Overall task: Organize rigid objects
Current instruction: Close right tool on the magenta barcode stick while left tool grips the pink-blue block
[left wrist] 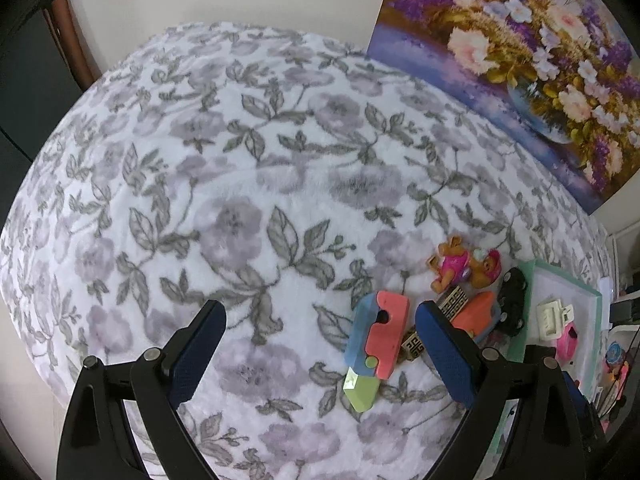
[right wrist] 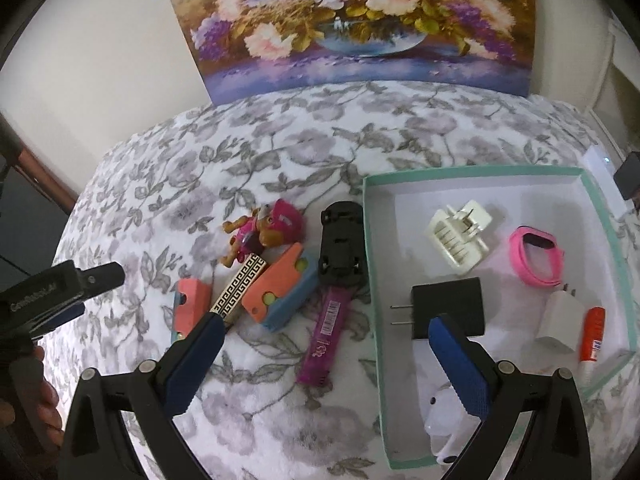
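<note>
Right wrist view: your right gripper [right wrist: 324,344] hangs spread over the box's [right wrist: 472,170] left wall; your left gripper [left wrist: 320,328], also spread, holds nothing beside the blocks [left wrist: 380,336].

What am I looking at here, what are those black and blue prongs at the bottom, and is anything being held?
Those prongs are hand-held grippers, one in each of a person's hands, each with a camera looking along its fingers. One picture is from the left gripper, the other from the right gripper. Both are open and hold nothing. They hover over a flowered blanket. Loose on it lie a dog toy, a black car, foam blocks and a purple tube. Beside them a green box already holds a black plug, a pink band and a cream clip. A flower painting leans behind.
</note>
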The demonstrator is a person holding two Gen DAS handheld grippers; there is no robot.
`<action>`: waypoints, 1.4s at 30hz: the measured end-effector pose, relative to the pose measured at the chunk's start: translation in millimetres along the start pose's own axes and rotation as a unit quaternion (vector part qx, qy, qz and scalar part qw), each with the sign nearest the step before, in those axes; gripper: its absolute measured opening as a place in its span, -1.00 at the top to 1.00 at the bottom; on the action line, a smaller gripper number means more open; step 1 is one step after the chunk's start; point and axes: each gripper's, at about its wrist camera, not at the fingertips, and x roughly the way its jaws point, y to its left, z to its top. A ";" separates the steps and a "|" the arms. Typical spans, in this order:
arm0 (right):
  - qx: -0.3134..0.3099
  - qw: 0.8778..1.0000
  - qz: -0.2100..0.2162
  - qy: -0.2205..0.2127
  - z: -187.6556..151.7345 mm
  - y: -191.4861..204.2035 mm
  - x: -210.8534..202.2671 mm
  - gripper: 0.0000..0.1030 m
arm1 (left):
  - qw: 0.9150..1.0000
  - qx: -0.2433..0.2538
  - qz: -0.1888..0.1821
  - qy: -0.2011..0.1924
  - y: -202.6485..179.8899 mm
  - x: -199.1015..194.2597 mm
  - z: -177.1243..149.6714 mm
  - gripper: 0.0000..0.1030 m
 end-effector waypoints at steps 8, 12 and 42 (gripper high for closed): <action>-0.001 1.000 0.011 0.019 -3.6 3.4 16.4 -0.71 | 0.999 0.012 0.005 0.033 -8.1 23.6 -4.8 -0.86; -0.004 0.999 0.012 0.031 -7.1 3.4 23.3 -0.46 | 0.999 0.022 0.003 0.042 -13.8 31.1 -7.3 -0.86; -0.040 0.996 -0.010 0.077 -14.4 10.9 60.8 0.37 | 0.996 0.067 0.003 0.060 -46.6 74.9 -18.5 -0.40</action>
